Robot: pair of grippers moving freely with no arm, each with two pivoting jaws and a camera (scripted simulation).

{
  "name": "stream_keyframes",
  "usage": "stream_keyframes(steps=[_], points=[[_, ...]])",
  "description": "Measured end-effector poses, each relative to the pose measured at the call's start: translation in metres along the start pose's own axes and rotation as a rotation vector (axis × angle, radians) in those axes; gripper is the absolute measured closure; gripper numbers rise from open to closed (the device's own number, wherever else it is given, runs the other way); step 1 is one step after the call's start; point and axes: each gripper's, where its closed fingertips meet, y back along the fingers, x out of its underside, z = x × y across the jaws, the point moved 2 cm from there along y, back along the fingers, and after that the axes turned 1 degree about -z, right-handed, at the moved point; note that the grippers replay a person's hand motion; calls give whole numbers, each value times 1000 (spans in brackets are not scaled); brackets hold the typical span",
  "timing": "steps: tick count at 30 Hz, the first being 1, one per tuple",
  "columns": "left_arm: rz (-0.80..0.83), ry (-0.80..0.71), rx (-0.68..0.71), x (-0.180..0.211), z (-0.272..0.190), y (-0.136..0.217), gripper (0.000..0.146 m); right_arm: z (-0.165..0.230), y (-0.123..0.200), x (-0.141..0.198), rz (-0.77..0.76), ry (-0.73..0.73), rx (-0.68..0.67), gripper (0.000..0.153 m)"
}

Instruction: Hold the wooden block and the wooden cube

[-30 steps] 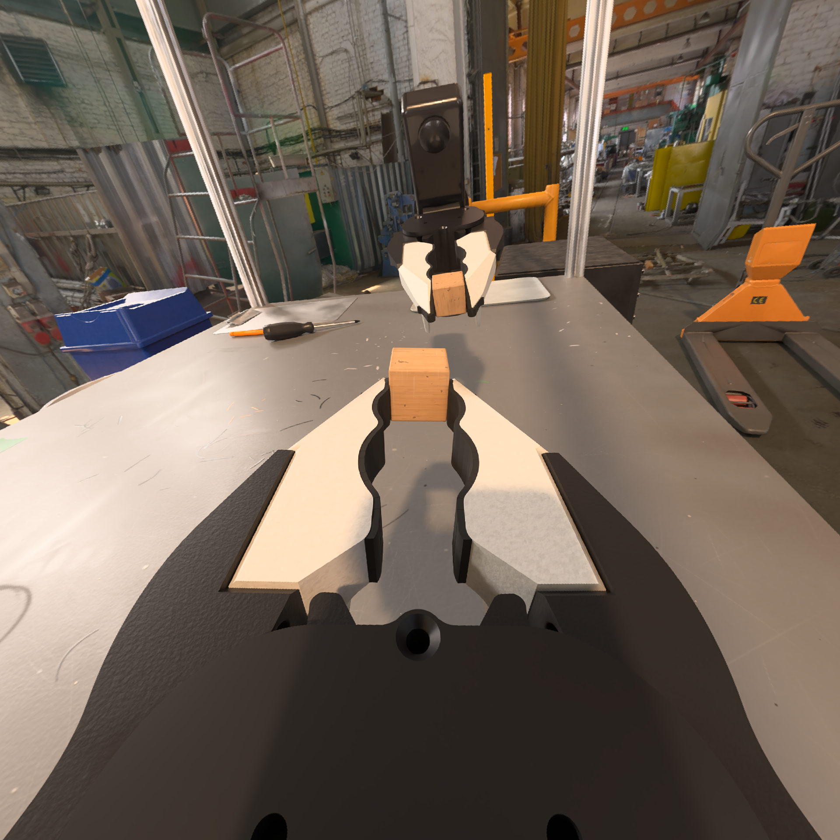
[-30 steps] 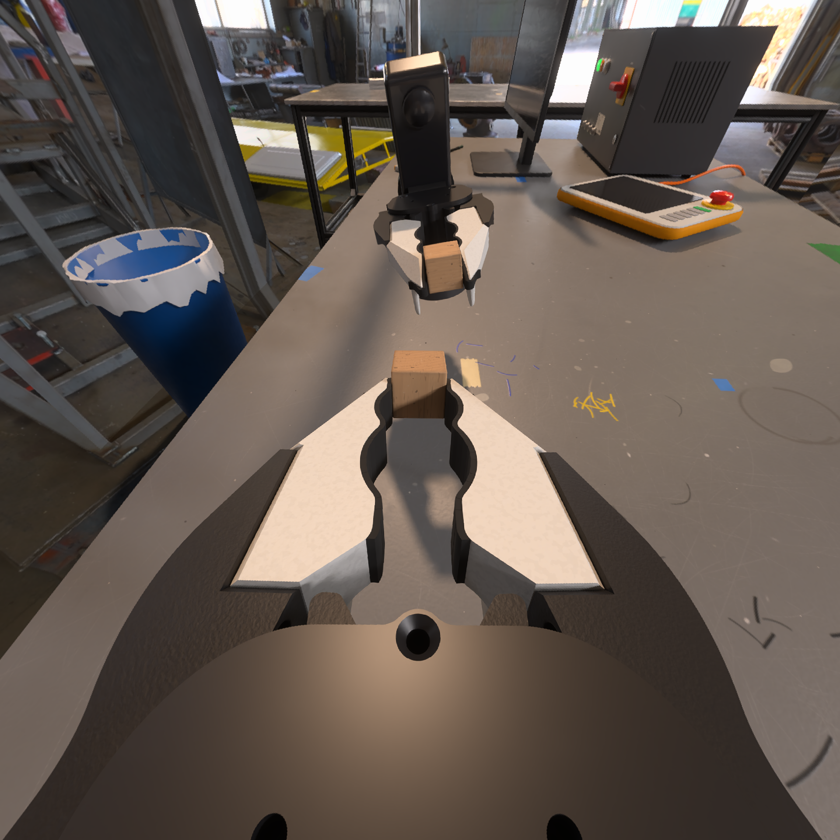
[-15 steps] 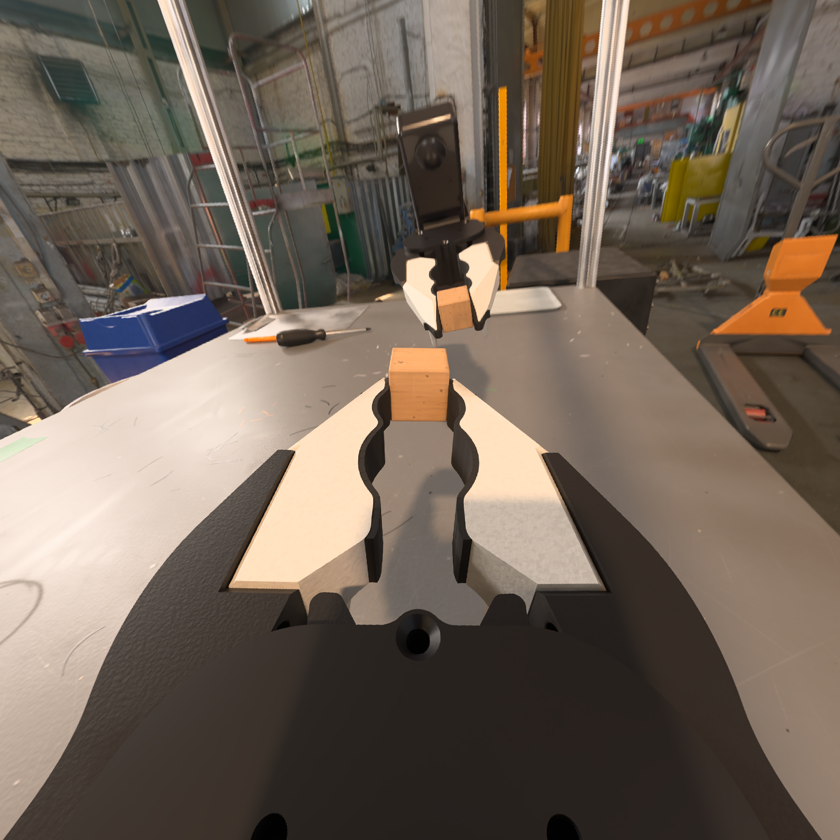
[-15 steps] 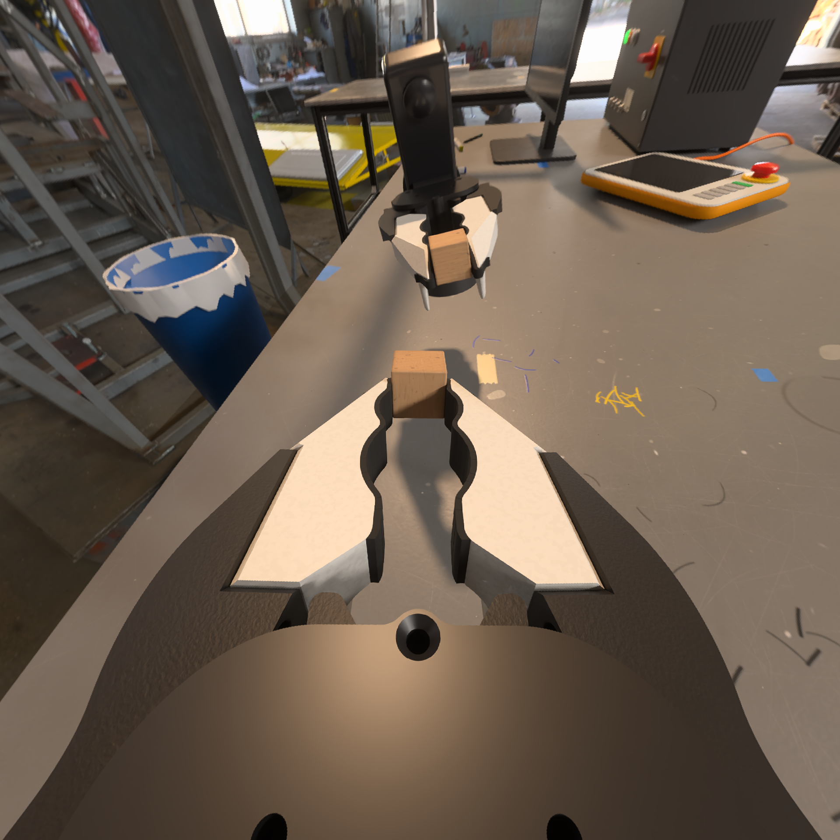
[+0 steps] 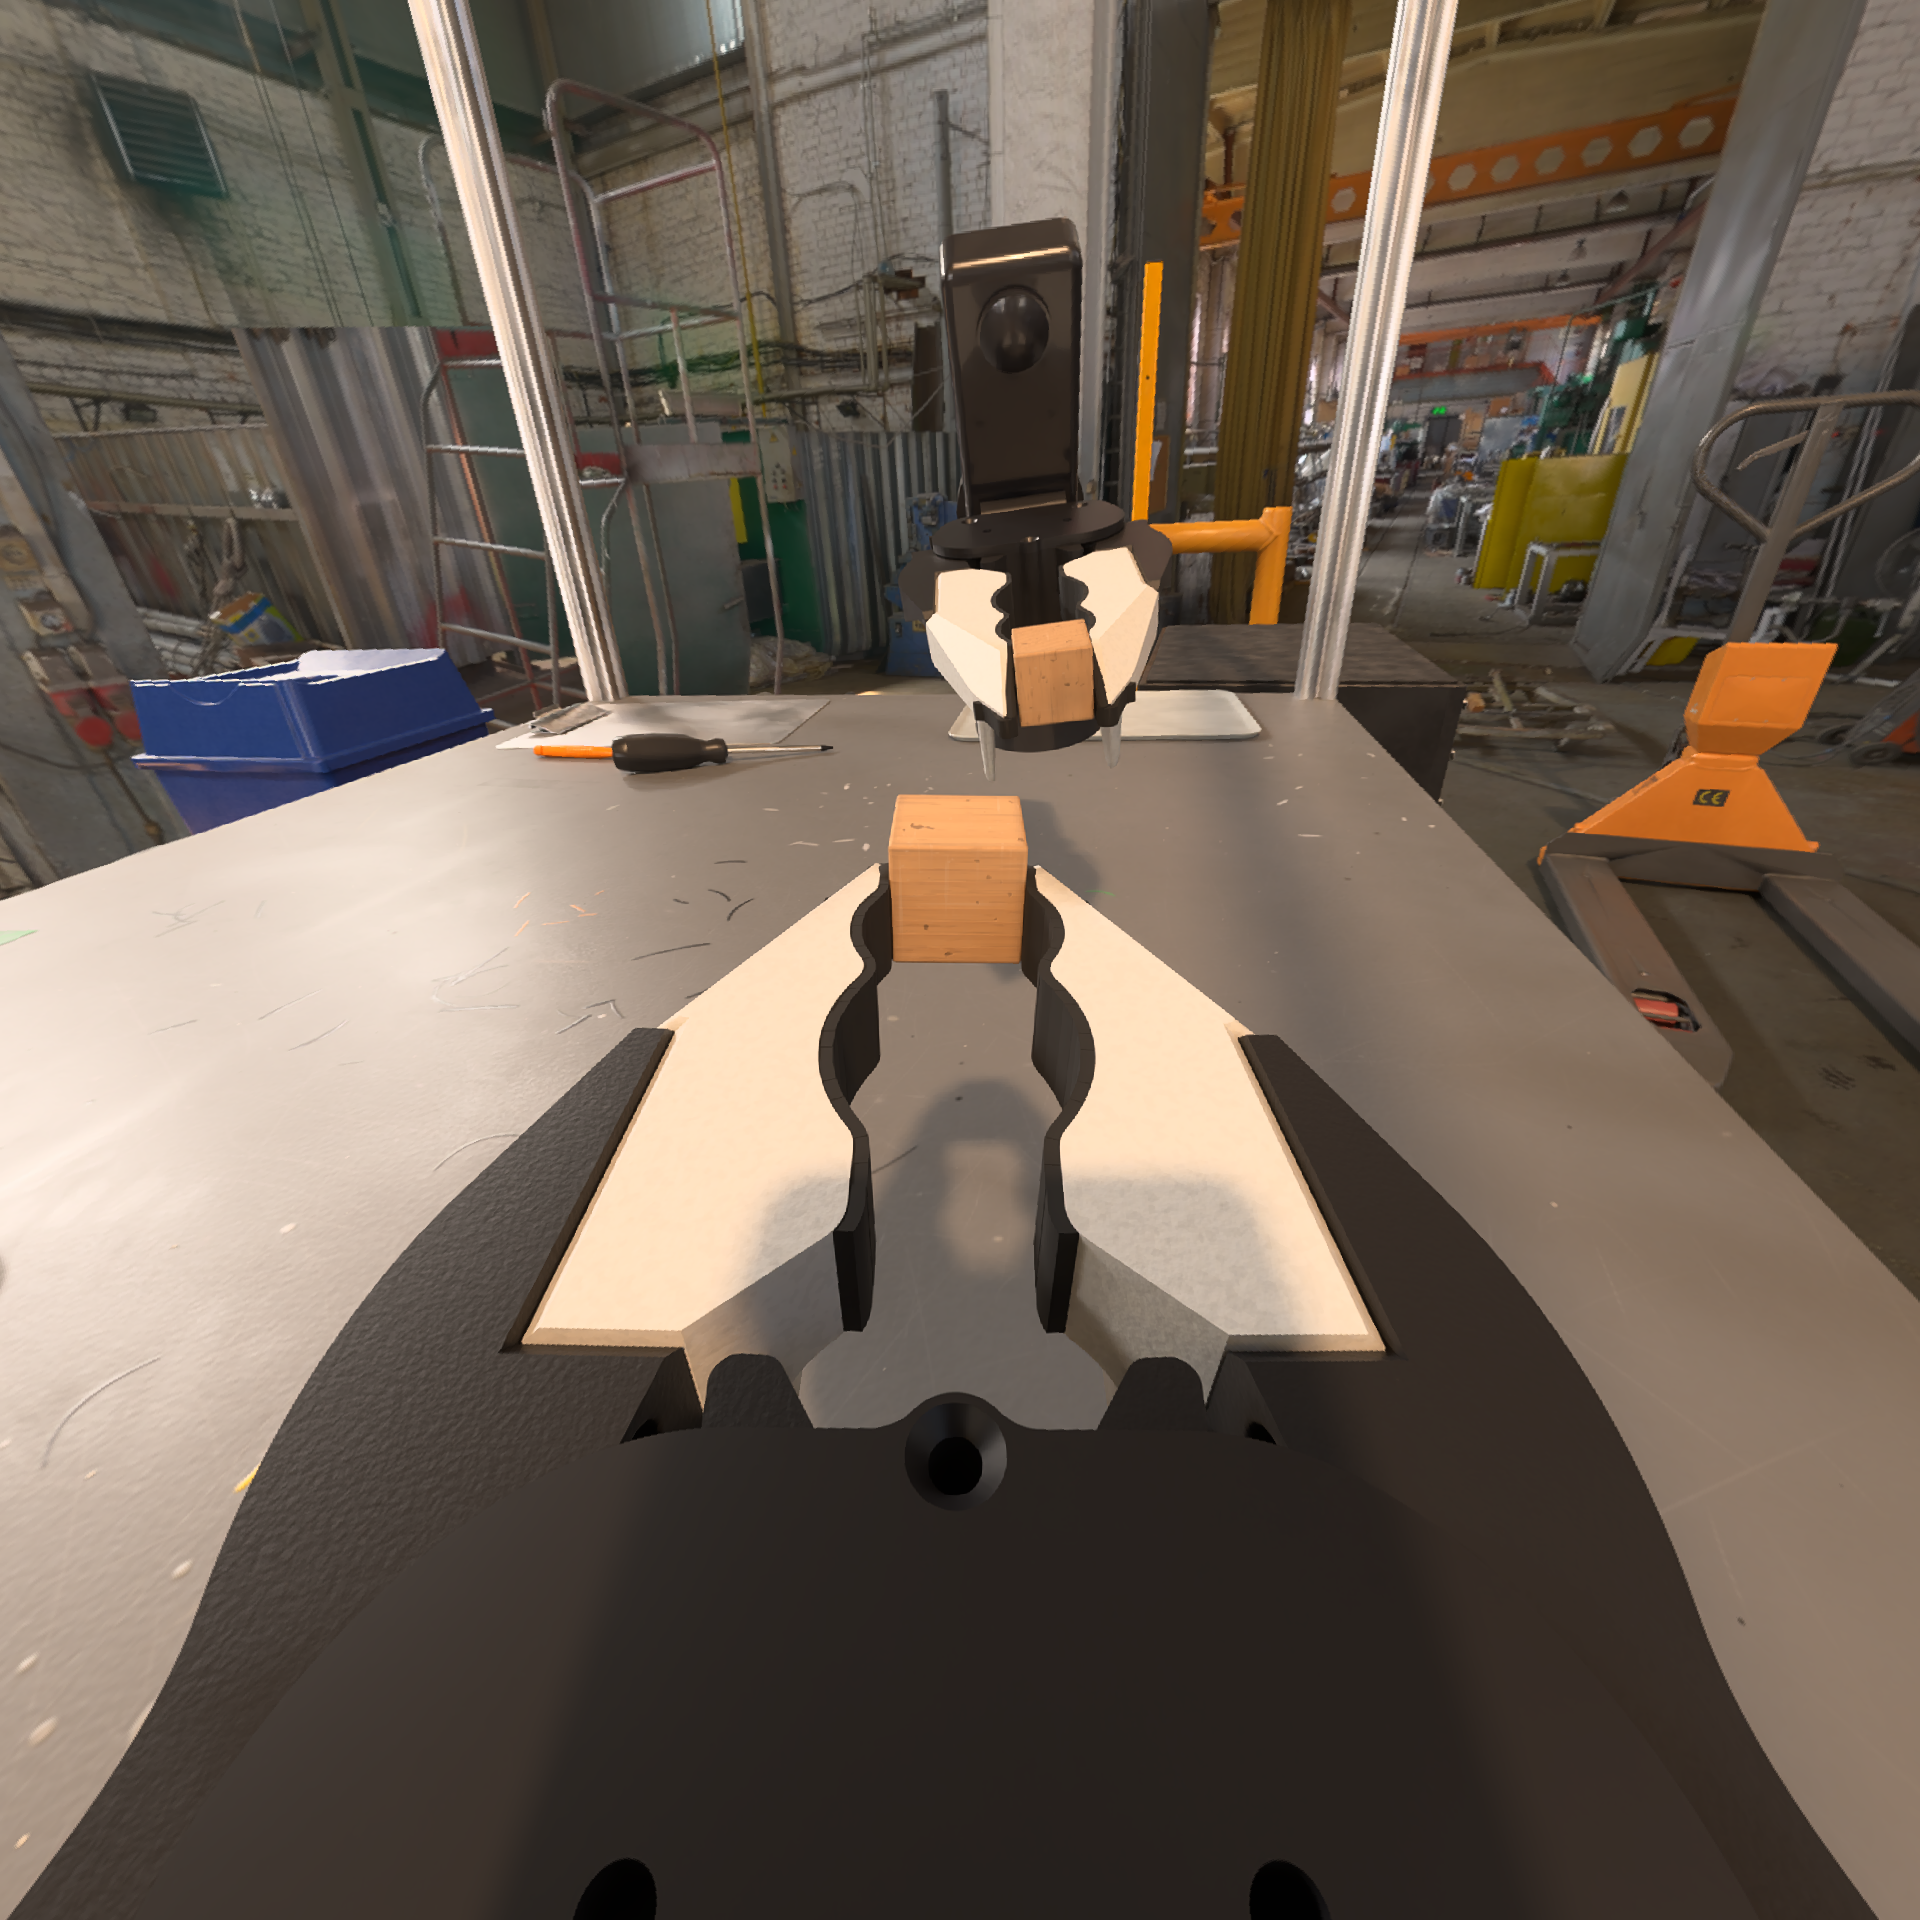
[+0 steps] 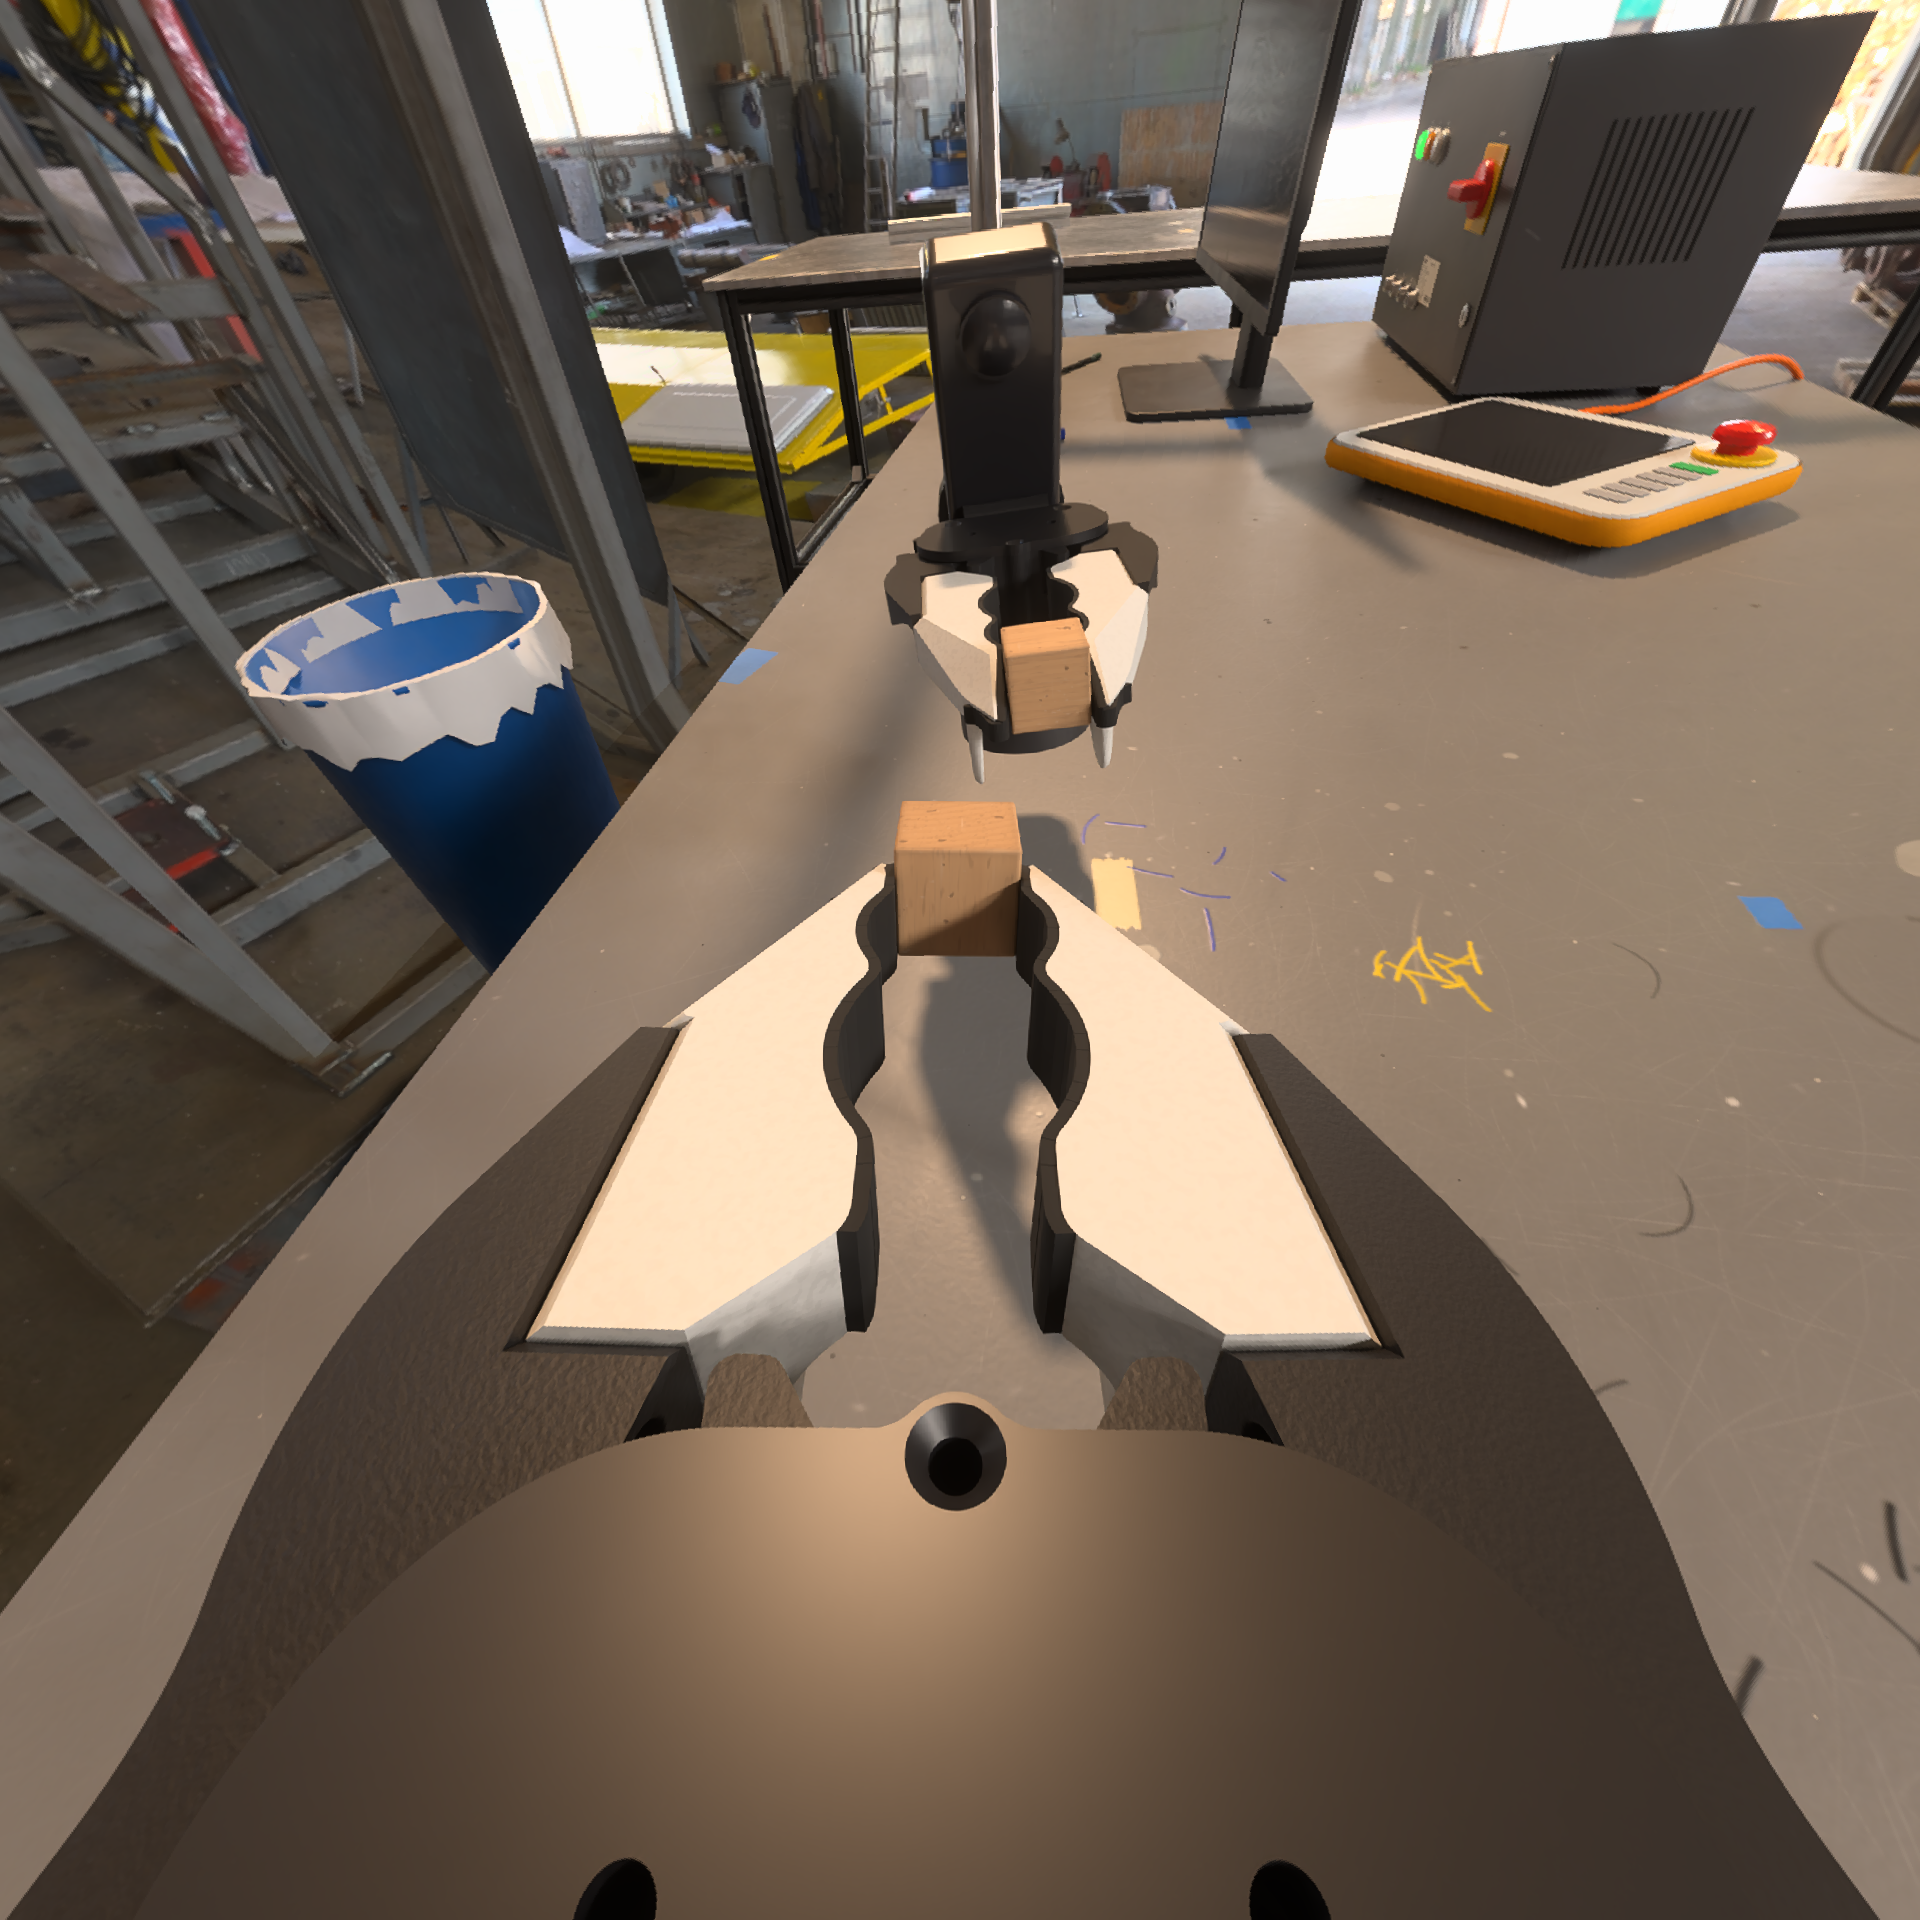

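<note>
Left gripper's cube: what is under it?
Under the cube held by the left gripper: bare table with its shadow, nothing else. The cube's underside and the spot right beneath it are hidden.

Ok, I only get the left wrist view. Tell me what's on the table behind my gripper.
Observer: An orange-edged pendant lies on the table, behind the left gripper and off to one side.
Operator: Now check the floor beside the table.
Observer: A blue barrel stands just off the table's edge.
Operator: Confirm my grip from the front.
Observer: The block sits between the left gripper's jaws, lifted clear of the table.
</note>
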Motion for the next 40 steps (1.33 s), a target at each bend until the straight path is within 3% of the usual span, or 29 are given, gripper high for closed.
stream_keyframes(steps=[11,40], points=[[27,-12,-35,2,2,11,123,0,-12,-6,8,0,11,131],[29,28,-42,13,12,7,123,-14,-8,3,22,7,11,131]])
